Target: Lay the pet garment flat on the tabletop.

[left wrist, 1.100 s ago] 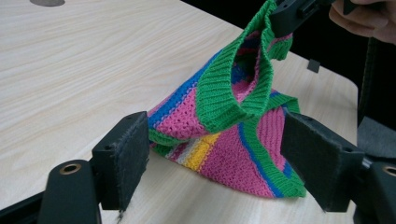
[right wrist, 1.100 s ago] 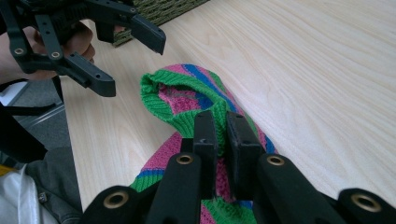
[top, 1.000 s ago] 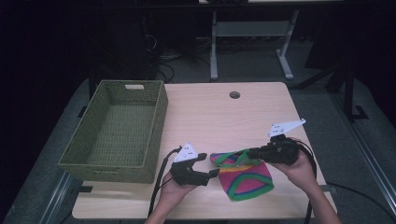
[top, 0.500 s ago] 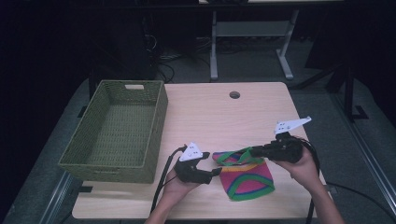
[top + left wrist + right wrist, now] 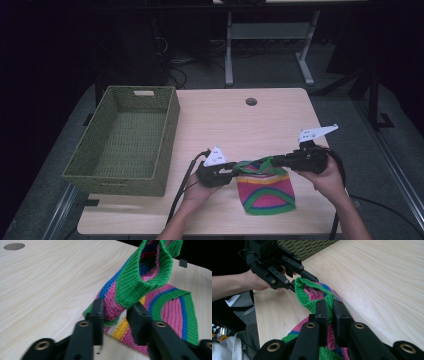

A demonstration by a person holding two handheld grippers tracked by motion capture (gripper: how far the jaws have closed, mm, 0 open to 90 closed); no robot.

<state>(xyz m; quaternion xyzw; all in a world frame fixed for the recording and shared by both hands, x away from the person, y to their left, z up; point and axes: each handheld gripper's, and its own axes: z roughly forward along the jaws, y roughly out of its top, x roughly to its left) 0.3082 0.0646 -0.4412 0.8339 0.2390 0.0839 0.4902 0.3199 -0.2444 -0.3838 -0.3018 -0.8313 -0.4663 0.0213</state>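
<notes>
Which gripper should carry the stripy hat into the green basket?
Probably the left gripper: it grips the hat on the side nearer the basket. The right gripper holds the hat's far side.

A light wooden table [image 5: 235, 125] carries two things. A green woven basket [image 5: 125, 142] sits along its left edge, reaching from near the far left corner down toward the near left corner. A striped knitted hat [image 5: 265, 190] lies close to the near edge, toward the near right corner, well apart from the basket. A round hole [image 5: 251, 101] sits near the far edge.
</notes>
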